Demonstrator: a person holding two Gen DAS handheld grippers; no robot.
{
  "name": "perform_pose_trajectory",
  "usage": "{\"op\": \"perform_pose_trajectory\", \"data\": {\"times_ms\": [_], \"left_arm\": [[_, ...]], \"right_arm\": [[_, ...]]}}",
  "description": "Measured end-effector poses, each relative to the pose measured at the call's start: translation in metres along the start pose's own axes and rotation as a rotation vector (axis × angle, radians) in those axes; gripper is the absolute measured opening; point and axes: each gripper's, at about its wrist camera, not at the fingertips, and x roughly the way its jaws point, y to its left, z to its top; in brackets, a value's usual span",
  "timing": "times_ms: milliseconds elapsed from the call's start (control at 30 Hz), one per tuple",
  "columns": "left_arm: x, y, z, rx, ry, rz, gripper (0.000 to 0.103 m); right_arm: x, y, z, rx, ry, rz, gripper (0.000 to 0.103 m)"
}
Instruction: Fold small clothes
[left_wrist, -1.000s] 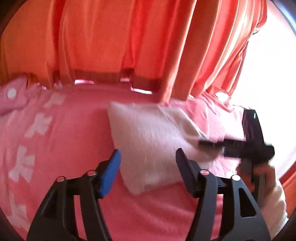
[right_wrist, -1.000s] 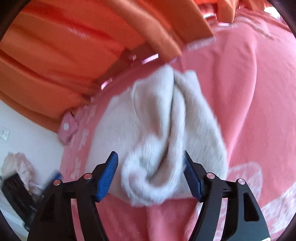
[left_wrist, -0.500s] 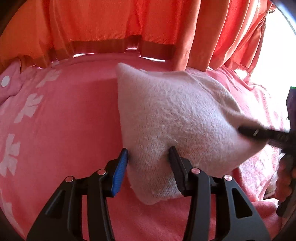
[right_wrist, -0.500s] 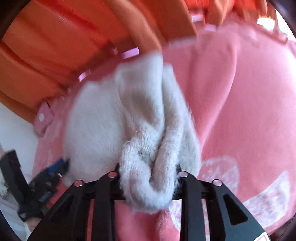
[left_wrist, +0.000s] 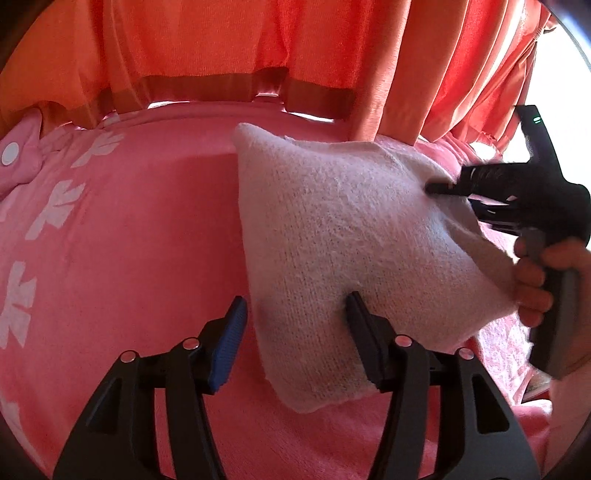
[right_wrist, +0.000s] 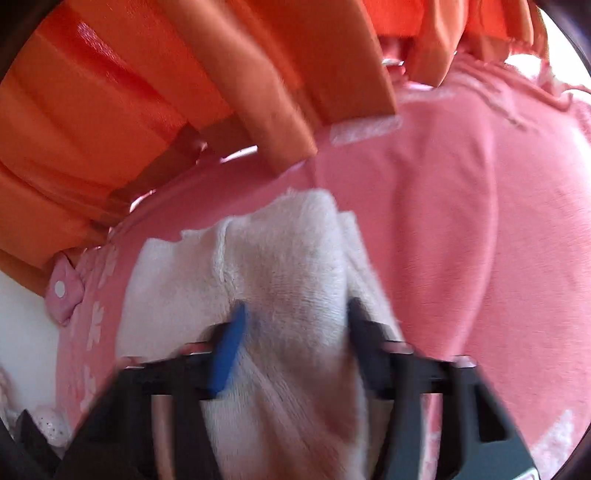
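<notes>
A small white knitted garment (left_wrist: 351, 229) lies folded on the pink blanket (left_wrist: 129, 240). My left gripper (left_wrist: 295, 317) stands around the garment's near corner with its jaws apart; the cloth lies between the fingers and touches the right one. In the left wrist view my right gripper (left_wrist: 436, 189) holds the garment's right edge, lifted off the blanket. In the right wrist view, which is blurred, the right gripper (right_wrist: 295, 321) has a thick bunch of the white garment (right_wrist: 280, 280) filling its jaws.
Orange curtains (left_wrist: 258, 55) hang along the far edge of the bed. A pink dotted cloth (left_wrist: 18, 158) lies at the far left. The blanket (right_wrist: 461, 221) has white flower prints. Bright window light shows at the right.
The left gripper closed in on the garment's near corner, then its jaws widened. The right gripper shut on the garment's edge and lifted it up and inward.
</notes>
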Motion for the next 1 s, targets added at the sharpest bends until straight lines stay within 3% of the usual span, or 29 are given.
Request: {"op": "perform_pose_trajectory", "data": {"times_ms": [100, 167, 233, 300, 333, 400, 500, 533, 567, 600, 700, 767, 833, 867, 900, 933, 1000], "left_arm": [[0.0, 0.0, 0.001, 0.0, 0.002, 0.0, 0.055], [0.001, -0.001, 0.002, -0.002, 0.002, -0.002, 0.055], [0.002, -0.003, 0.003, 0.001, 0.0, -0.002, 0.055], [0.004, -0.005, 0.002, 0.005, -0.002, -0.006, 0.056], [0.004, -0.006, 0.002, 0.005, -0.003, -0.005, 0.057], [0.003, -0.006, 0.001, 0.006, -0.015, -0.002, 0.058], [-0.008, 0.002, 0.004, -0.026, -0.053, -0.04, 0.057], [-0.015, 0.01, 0.006, -0.053, -0.077, -0.047, 0.057], [-0.021, 0.018, 0.009, -0.078, -0.096, -0.043, 0.058], [-0.025, 0.025, 0.011, -0.099, -0.108, -0.039, 0.06], [-0.038, 0.056, 0.018, -0.188, -0.142, 0.01, 0.061], [-0.047, 0.074, 0.02, -0.237, -0.158, 0.046, 0.061], [-0.055, 0.088, 0.021, -0.272, -0.171, 0.055, 0.061], [-0.059, 0.095, 0.02, -0.288, -0.179, 0.06, 0.061], [-0.063, 0.102, 0.02, -0.301, -0.188, 0.064, 0.062], [-0.067, 0.109, 0.019, -0.315, -0.199, 0.076, 0.063], [-0.078, 0.127, 0.017, -0.347, -0.225, 0.112, 0.063]], "right_arm": [[-0.042, 0.013, 0.005, -0.033, -0.162, 0.107, 0.009], [-0.059, 0.013, 0.011, -0.053, -0.247, 0.116, 0.009], [-0.044, 0.004, 0.014, -0.041, -0.192, 0.076, 0.009], [0.0, -0.01, 0.009, -0.024, -0.033, -0.048, 0.009], [0.018, -0.016, 0.005, -0.024, 0.03, -0.062, 0.009], [0.01, -0.015, 0.008, -0.033, 0.004, -0.041, 0.01], [-0.042, -0.021, 0.005, 0.039, -0.098, 0.047, 0.028], [-0.056, -0.026, 0.0, 0.066, -0.114, 0.064, 0.051], [-0.072, -0.034, -0.01, 0.09, -0.13, 0.073, 0.067], [-0.081, -0.04, -0.021, 0.097, -0.141, 0.067, 0.069], [-0.09, -0.058, -0.058, 0.134, -0.068, 0.053, 0.069], [-0.079, -0.065, -0.076, 0.184, 0.013, 0.126, 0.069], [-0.067, -0.06, -0.083, 0.194, 0.059, 0.143, 0.069], [-0.061, -0.049, -0.084, 0.17, 0.071, 0.135, 0.063], [-0.058, -0.038, -0.083, 0.14, 0.065, 0.115, 0.049], [-0.057, -0.029, -0.081, 0.112, 0.063, 0.096, 0.013], [-0.063, 0.009, -0.07, 0.016, 0.025, 0.028, 0.013]]}}
